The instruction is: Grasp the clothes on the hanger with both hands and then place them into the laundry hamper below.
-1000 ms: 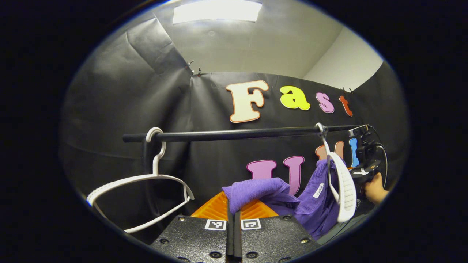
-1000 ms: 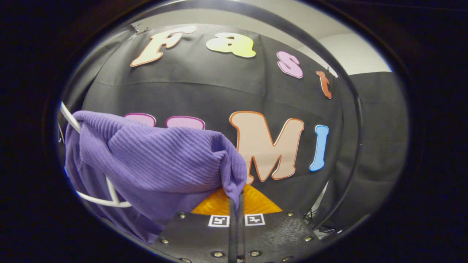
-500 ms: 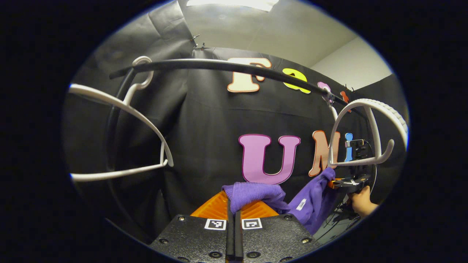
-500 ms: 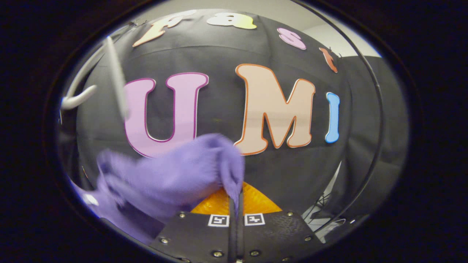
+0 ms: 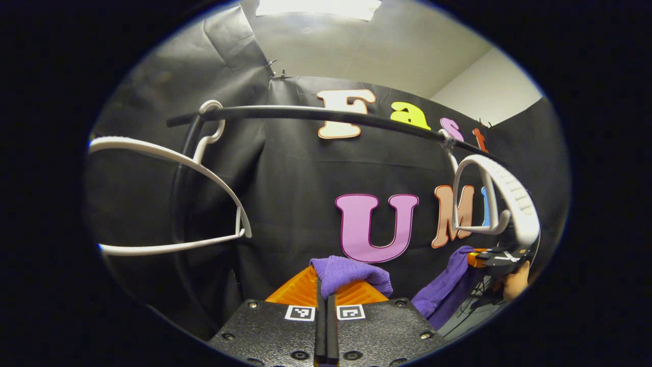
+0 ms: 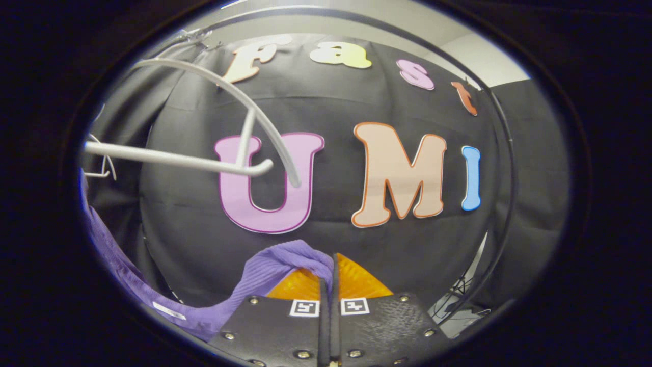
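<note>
Both claws are clenched on the purple garment (image 5: 351,270), the left claw (image 5: 326,285) pinching one end and the right claw (image 6: 330,275) the other, so it sags between them below the bare white hanger (image 6: 224,127), seemingly ready for lowering toward the hamper.

Bright ceiling panel (image 5: 318,7), sharp fisheye-warped edges

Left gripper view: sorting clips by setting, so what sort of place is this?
Likely a staged laundry booth: black cloth wall, a clothes rail with white hangers, and a purple garment.
</note>
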`<state>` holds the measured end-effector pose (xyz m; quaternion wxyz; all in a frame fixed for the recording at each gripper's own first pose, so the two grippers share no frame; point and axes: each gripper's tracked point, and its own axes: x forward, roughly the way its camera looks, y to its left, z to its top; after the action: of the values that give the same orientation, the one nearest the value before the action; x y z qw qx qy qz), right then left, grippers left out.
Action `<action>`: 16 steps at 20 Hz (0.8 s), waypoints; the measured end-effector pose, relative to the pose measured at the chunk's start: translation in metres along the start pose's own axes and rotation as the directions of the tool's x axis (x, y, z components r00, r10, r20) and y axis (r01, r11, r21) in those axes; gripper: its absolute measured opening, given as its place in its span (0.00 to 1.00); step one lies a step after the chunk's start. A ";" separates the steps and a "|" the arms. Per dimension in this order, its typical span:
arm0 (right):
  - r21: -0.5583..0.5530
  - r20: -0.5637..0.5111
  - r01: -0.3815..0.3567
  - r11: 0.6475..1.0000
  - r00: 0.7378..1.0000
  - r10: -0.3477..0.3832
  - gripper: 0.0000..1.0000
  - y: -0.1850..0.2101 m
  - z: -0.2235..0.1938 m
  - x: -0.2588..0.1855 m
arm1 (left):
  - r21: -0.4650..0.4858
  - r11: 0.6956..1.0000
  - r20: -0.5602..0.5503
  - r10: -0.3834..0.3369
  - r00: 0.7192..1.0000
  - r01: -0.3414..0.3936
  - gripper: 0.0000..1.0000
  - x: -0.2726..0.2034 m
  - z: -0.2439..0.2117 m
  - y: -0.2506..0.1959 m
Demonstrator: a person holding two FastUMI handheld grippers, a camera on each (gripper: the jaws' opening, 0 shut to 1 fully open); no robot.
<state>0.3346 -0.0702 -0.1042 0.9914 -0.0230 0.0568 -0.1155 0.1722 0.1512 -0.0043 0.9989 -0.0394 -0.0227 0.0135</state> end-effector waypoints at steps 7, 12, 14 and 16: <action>0.024 0.038 -0.037 0.999 0.999 0.037 0.01 0.006 0.037 -0.074 | -0.002 1.000 0.002 -0.005 1.000 0.005 0.02 -0.043 0.019 -0.009; 0.036 0.072 -0.051 0.998 0.996 0.048 0.01 0.004 0.050 -0.124 | -0.004 0.999 -0.006 -0.037 0.999 0.037 0.02 -0.063 0.019 -0.031; 0.034 0.088 -0.051 0.998 0.995 0.047 0.01 0.003 0.054 -0.143 | -0.016 0.999 -0.022 -0.047 0.999 0.047 0.02 -0.070 0.014 -0.041; 0.045 0.103 -0.062 0.997 0.993 0.057 0.01 0.004 0.057 -0.160 | -0.029 0.997 -0.033 -0.072 0.997 0.071 0.02 -0.075 0.008 -0.056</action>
<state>0.1875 -0.0273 -0.0305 0.9963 -0.0035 0.0042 -0.0857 0.0979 0.0935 0.0051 0.9983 -0.0526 -0.0071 -0.0234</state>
